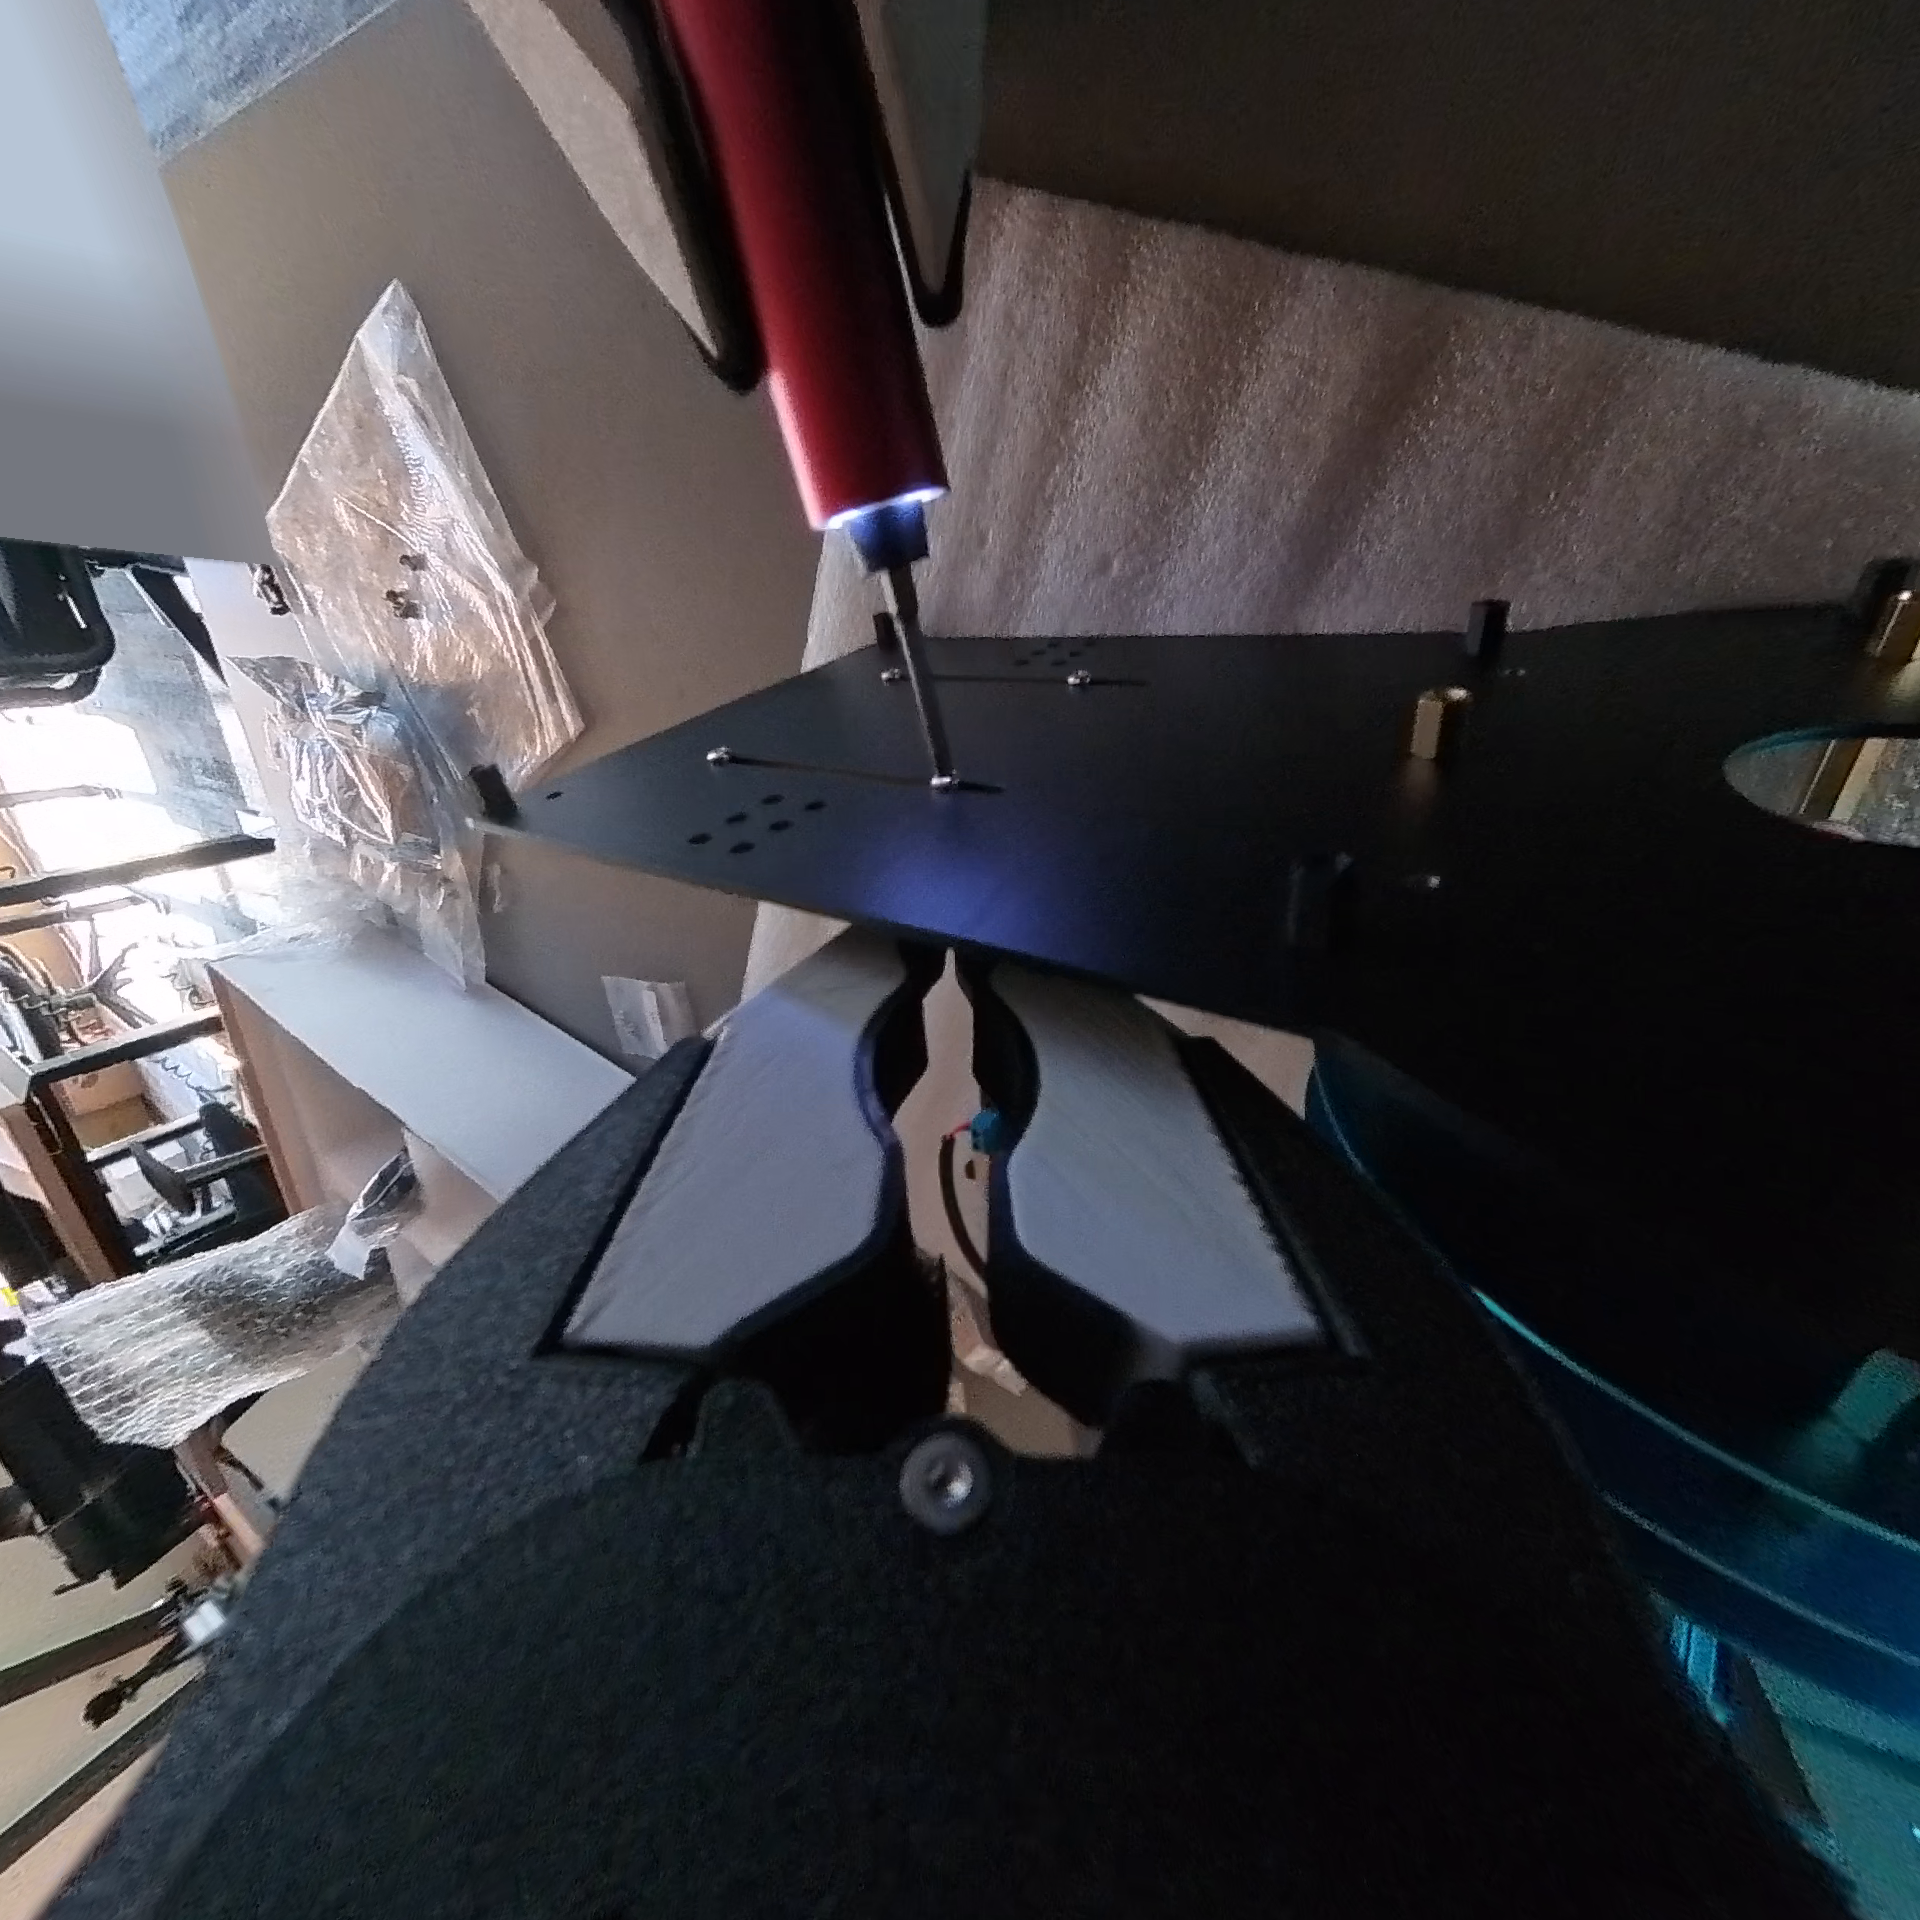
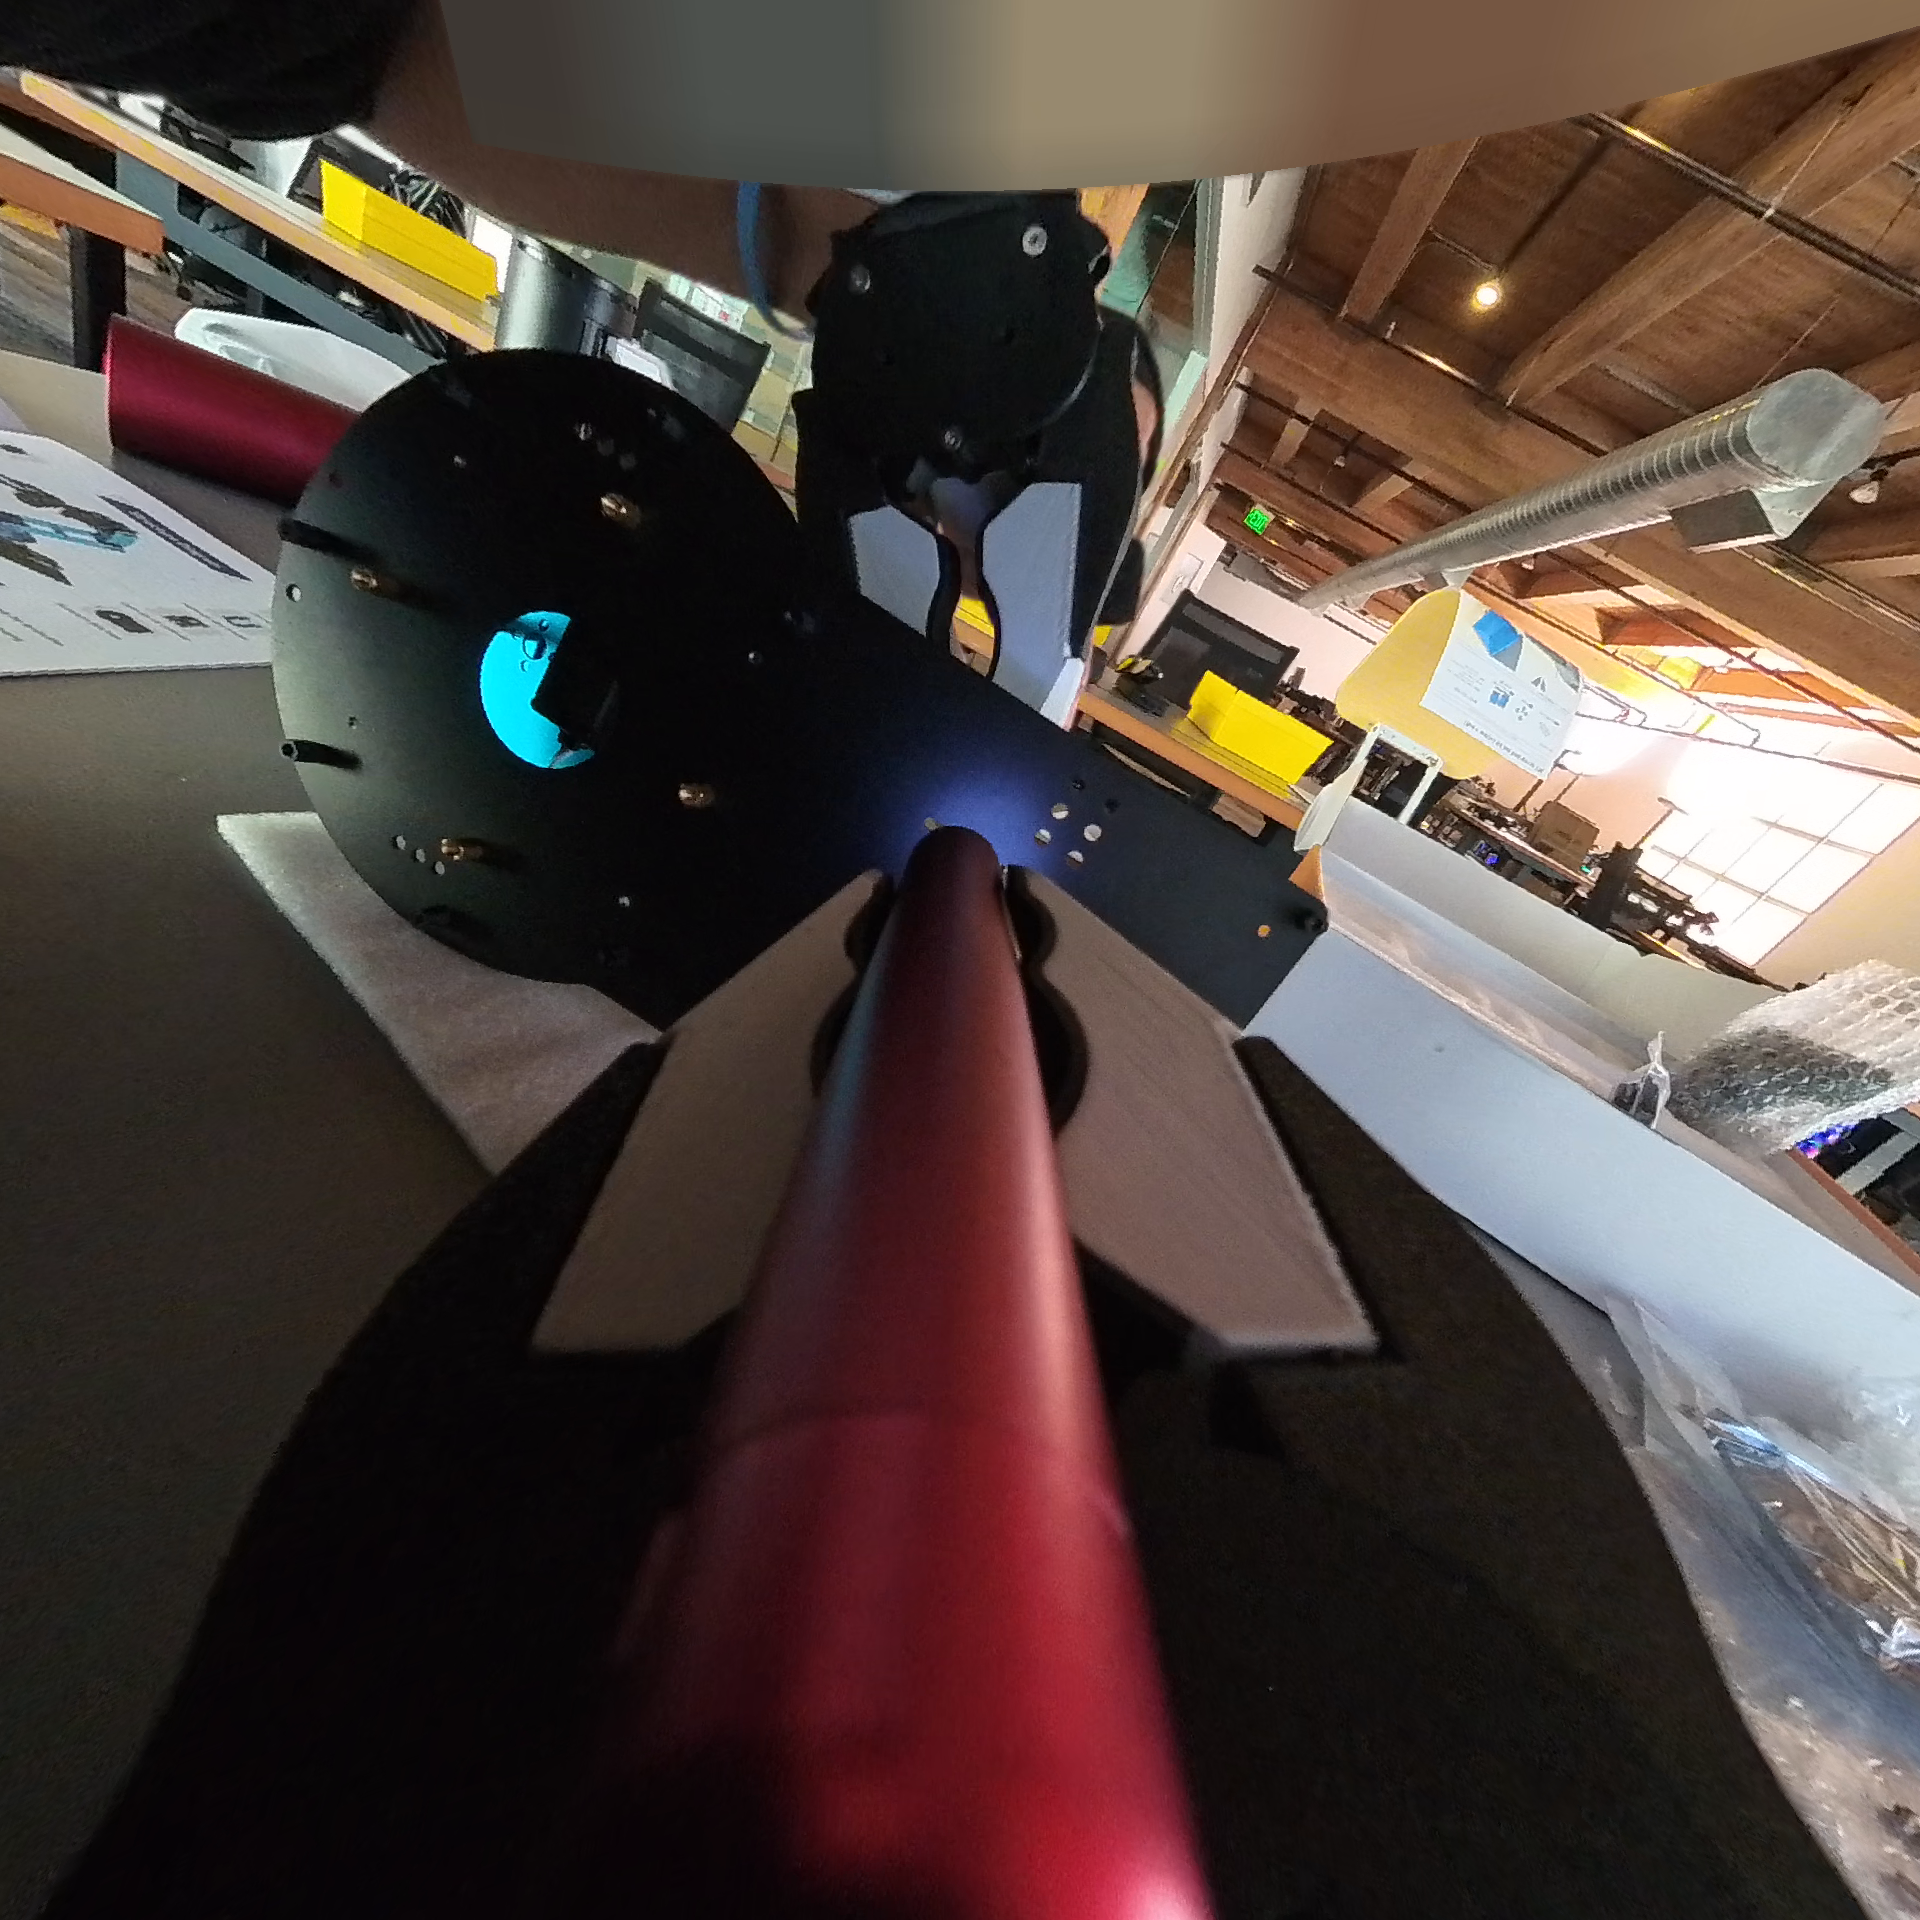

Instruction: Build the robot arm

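My right gripper [image 2: 951, 883] is shut on a red electric screwdriver [image 2: 935, 1351] that runs forward between its fingers. In the left wrist view the screwdriver [image 1: 831, 312] comes down from the top with its lamp lit. Its bit [image 1: 920, 696] sits on a small screw [image 1: 943, 781] in a black metal plate [image 1: 1143, 831]. The plate [image 2: 727, 831] has a round end with a hole and a straight end with several small holes. My left gripper [image 1: 951, 961] is shut on the plate's near edge, and it shows beyond the plate in the right wrist view [image 2: 966, 623].
A white foam sheet [image 2: 416, 956] lies under the plate on the dark table. Brass standoffs [image 1: 1439, 722] stand on the plate, over a blue translucent part [image 1: 1662, 1455]. Plastic bags [image 1: 405, 582], bubble wrap [image 2: 1808, 1049], a red cylinder [image 2: 218, 416] and a printed sheet [image 2: 94, 561] lie around. Spacing between my two grippers at the tips: around 8 centimeters.
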